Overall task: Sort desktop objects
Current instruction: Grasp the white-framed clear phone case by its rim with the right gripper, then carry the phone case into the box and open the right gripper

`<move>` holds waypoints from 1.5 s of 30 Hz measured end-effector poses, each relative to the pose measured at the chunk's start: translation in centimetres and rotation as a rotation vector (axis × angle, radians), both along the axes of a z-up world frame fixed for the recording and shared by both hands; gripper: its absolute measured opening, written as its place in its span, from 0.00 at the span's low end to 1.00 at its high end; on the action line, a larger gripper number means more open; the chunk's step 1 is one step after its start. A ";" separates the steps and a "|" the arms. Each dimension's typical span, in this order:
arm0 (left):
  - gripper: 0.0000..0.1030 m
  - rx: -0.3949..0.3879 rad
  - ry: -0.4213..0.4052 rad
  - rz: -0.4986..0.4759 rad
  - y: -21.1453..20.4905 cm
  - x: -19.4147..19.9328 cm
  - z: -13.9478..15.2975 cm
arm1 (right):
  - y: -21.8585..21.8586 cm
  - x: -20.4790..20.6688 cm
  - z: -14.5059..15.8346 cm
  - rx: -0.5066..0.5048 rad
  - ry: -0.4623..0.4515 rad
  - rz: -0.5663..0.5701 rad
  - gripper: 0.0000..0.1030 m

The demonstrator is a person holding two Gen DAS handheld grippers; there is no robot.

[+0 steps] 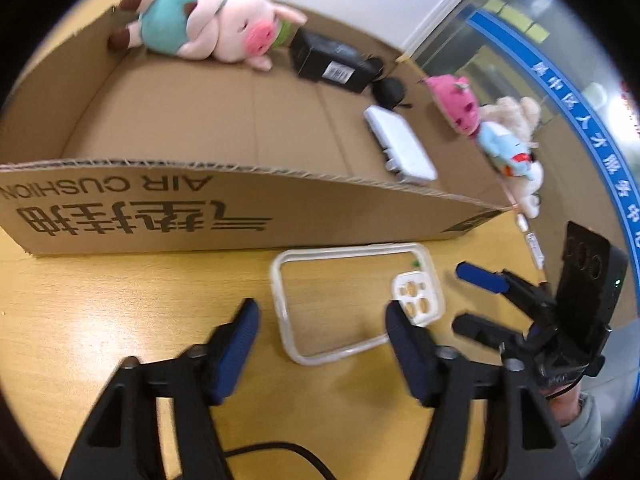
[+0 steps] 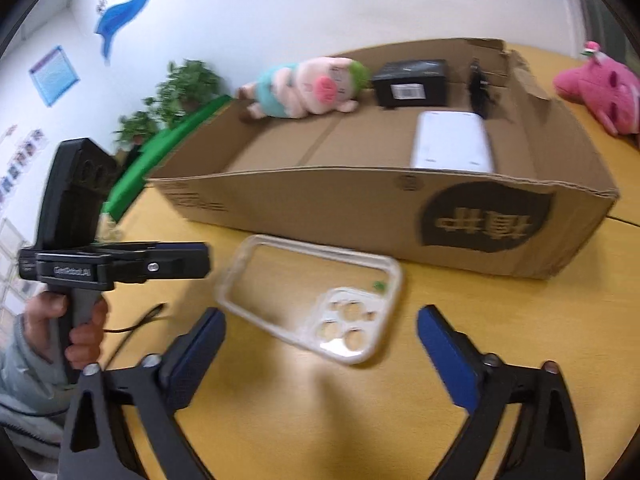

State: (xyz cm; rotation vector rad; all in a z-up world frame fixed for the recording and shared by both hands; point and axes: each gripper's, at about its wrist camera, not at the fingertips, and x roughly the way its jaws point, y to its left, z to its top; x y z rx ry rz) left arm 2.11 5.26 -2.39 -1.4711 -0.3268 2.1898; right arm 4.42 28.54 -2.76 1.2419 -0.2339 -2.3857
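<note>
At about ten o'clock in the right wrist view, a leafy green potted plant [image 2: 188,80] is seen against the white wall, with a bright green flat board [image 2: 160,152] slanting below it. A blue-framed rectangular poster [image 2: 54,76] and a blue wave-shaped wall decal [image 2: 124,12] are placed toward eleven o'clock. In the left wrist view, a blue curved band with white characters [image 1: 576,120] is seen at two o'clock.

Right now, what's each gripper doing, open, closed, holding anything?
Left gripper: open, holding nothing, above the clear phone case on the table.
Right gripper: open, holding nothing, also pointed at the phone case.
</note>
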 end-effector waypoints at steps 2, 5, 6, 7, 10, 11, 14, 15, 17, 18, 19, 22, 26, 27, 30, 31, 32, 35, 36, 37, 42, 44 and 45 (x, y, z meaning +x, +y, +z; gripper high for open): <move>0.32 -0.011 -0.054 0.004 0.2 -0.6 -1.0 | 0.4 -0.9 -0.6 0.035 -0.020 -0.033 0.74; 0.28 -0.027 -0.055 0.006 0.3 -0.7 -1.3 | 0.9 -1.6 -1.5 0.058 -0.051 -0.061 0.61; 0.25 -0.040 -0.051 0.003 0.4 -0.7 -1.3 | 0.9 -1.7 -1.8 0.066 -0.059 -0.067 0.52; 0.23 -0.053 -0.047 0.005 0.4 -0.6 -1.3 | 1.0 -1.7 -2.1 0.082 -0.065 -0.070 0.44; 0.07 -0.052 -0.059 0.013 0.1 -0.6 -1.7 | 1.1 -1.8 -2.1 0.106 -0.060 -0.076 0.37; 0.07 -0.041 -0.061 0.017 0.0 -0.6 -1.7 | 1.1 -1.8 -2.2 0.109 -0.061 -0.077 0.35; 0.07 -0.059 -0.045 0.011 0.4 -0.3 -1.6 | 0.6 -1.7 -2.3 0.141 -0.059 -0.071 0.18; 0.07 -0.068 -0.041 0.013 0.4 -0.2 -1.6 | 0.5 -1.7 -2.3 0.149 -0.056 -0.072 0.17; 0.06 -0.066 -0.039 0.021 0.3 -0.1 -1.5 | 0.5 -1.6 -2.3 0.155 -0.054 -0.073 0.14; 0.06 -0.058 -0.038 0.025 0.2 0.0 -1.4 | 0.6 -1.5 -2.3 0.152 -0.054 -0.078 0.12; 0.06 -0.053 -0.032 0.027 0.2 0.1 -1.2 | 0.8 -1.4 -2.4 0.139 -0.054 -0.081 0.11; 0.06 -0.039 -0.010 0.036 0.0 0.5 -0.1 | 0.8 -0.6 -1.5 0.134 -0.022 -0.089 0.10; 0.06 0.009 0.049 0.055 -0.6 0.9 2.6 | 1.0 0.7 1.3 0.101 0.043 -0.101 0.10; 0.06 0.016 0.074 0.059 -0.7 1.0 3.5 | 0.9 1.0 2.5 0.102 0.076 -0.103 0.10; 0.06 0.036 0.160 0.065 -1.1 1.1 6.9 | 0.5 1.2 5.9 0.107 0.160 -0.105 0.10; 0.06 0.048 0.193 0.064 -1.3 1.0 8.2 | 0.5 1.1 6.9 0.113 0.184 -0.102 0.11; 0.06 0.055 0.218 0.066 -1.3 0.9 9.2 | 0.5 0.8 7.8 0.116 0.205 -0.102 0.11; 0.06 0.072 0.308 0.083 -2.2 0.1 12.5 | 0.1 -0.2 10.6 0.118 0.273 -0.093 0.11; 0.06 0.070 0.338 0.089 -2.5 -0.1 13.4 | 0.0 -0.5 11.4 0.117 0.291 -0.089 0.11; 0.06 0.064 0.365 0.098 -2.9 -0.4 14.4 | -0.4 -1.1 12.4 0.117 0.314 -0.080 0.11; 0.06 0.032 0.435 0.131 -4.7 -1.9 17.3 | -2.2 -4.0 15.8 0.084 0.389 -0.046 0.11; 0.06 0.016 0.450 0.147 -5.4 -3.0 18.0 | -2.8 -5.6 16.5 0.062 0.396 -0.035 0.11; 0.06 0.007 0.452 0.153 -5.8 -3.5 18.2 | -3.2 -6.2 16.6 0.051 0.395 -0.028 0.11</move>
